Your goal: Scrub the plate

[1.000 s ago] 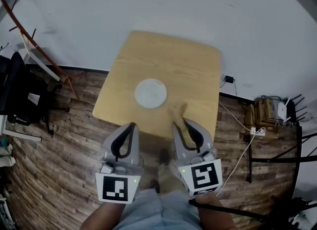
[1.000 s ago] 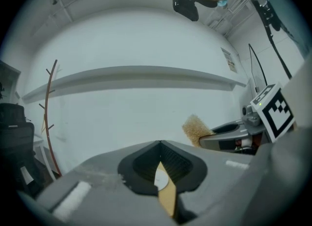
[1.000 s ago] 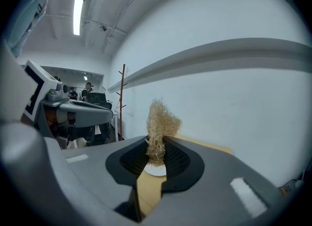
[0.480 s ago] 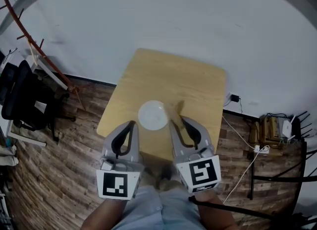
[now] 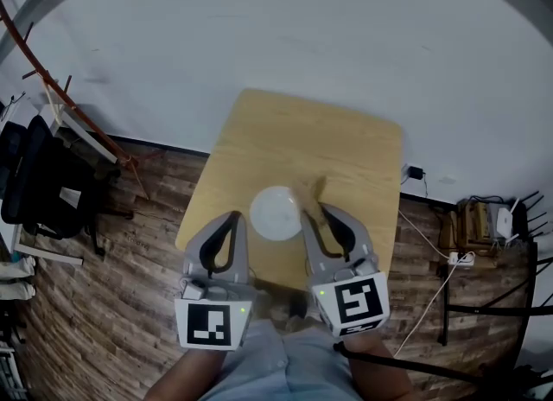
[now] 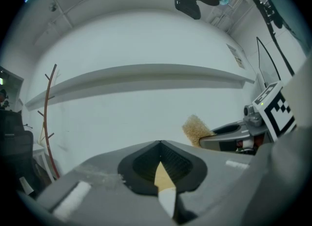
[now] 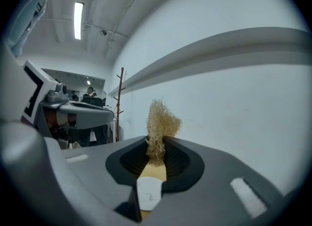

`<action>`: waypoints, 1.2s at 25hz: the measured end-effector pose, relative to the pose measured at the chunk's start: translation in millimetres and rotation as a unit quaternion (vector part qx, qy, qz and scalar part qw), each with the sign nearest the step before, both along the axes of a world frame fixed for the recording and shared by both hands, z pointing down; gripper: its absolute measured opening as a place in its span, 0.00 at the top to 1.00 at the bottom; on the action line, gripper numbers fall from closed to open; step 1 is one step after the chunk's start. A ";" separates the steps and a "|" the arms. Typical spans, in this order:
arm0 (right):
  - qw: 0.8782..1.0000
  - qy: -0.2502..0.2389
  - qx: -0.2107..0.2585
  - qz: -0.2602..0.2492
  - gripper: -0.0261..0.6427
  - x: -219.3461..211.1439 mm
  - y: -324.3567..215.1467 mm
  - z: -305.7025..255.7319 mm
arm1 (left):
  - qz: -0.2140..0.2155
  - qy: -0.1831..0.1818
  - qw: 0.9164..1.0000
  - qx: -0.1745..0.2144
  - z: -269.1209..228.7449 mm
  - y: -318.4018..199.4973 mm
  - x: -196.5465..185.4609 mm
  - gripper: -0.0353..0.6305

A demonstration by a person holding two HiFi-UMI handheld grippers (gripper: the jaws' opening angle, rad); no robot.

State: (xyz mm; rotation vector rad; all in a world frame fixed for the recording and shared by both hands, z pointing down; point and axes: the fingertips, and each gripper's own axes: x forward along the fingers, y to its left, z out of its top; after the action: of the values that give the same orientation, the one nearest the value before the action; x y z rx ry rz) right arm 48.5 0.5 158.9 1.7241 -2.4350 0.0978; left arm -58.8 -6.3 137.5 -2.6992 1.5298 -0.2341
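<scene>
Scrubber (image 7: pixel 161 119) is being pinched in right gripper (image 5: pixel 312 211) jaws at plate's (image 5: pixel 273 214) three o'clock; left gripper (image 5: pixel 235 216) jaws are being pressed together, empty; unbraced plate risks being shoved across tabletop (image 5: pixel 346 144).

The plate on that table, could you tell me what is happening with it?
A person holds a gripper in each hand. The right gripper is shut on a tan scrubber; the left gripper is shut and empty. Both hover at the near side of the white plate on the wooden table. No scrubbing contact shows yet.
</scene>
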 end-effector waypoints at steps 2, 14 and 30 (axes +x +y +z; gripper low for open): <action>1.000 0.004 -0.004 0.013 0.85 -1.7 -8.7 2.3 | 0.011 -0.001 1.000 -0.012 5.5 -11.6 -1.9 0.92; 0.993 0.018 -0.093 0.064 0.85 -4.2 -46.1 75.3 | 0.061 -0.012 0.992 -0.114 86.3 -69.1 -6.8 0.92; 0.965 -0.002 -0.249 0.084 0.85 -29.8 -62.9 212.6 | 0.111 -0.020 0.954 -0.278 224.4 -103.0 -20.1 0.92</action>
State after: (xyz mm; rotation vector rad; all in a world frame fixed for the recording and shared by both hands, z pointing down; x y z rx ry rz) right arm 18.7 -62.4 371.5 1.6757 -2.0205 0.6716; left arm -78.9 -109.3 361.9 -3.2225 1.2805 -0.8156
